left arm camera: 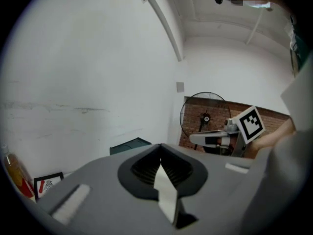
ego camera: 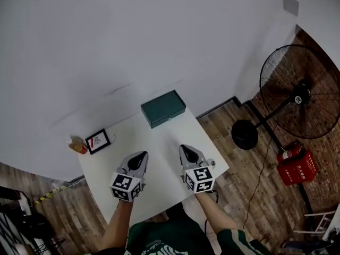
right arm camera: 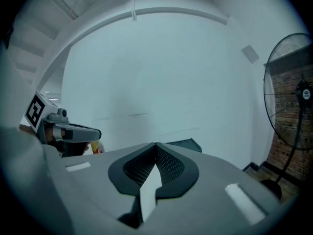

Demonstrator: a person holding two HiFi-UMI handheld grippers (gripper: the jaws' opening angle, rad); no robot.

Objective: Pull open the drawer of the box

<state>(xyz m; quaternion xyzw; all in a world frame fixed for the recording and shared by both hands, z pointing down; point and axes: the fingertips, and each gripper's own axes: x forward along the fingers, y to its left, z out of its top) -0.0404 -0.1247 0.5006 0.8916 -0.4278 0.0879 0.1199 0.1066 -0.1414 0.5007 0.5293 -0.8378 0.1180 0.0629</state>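
Note:
A dark green box [ego camera: 163,108] sits at the far edge of the white table [ego camera: 159,142], against the wall; its drawer front looks flush. Both grippers hover above the near half of the table, well short of the box. My left gripper [ego camera: 139,156] points up and to the right, its jaws pressed together with nothing between them. My right gripper [ego camera: 184,149] is shut too and holds nothing. The box's top edge shows past the jaws as a green box [left arm camera: 129,145] in the left gripper view and a green box [right arm camera: 185,144] in the right gripper view.
A small framed picture [ego camera: 98,141] and an orange bottle [ego camera: 77,145] stand at the table's far left corner. A black pedestal fan [ego camera: 300,94] and a red box [ego camera: 297,166] are on the wooden floor to the right.

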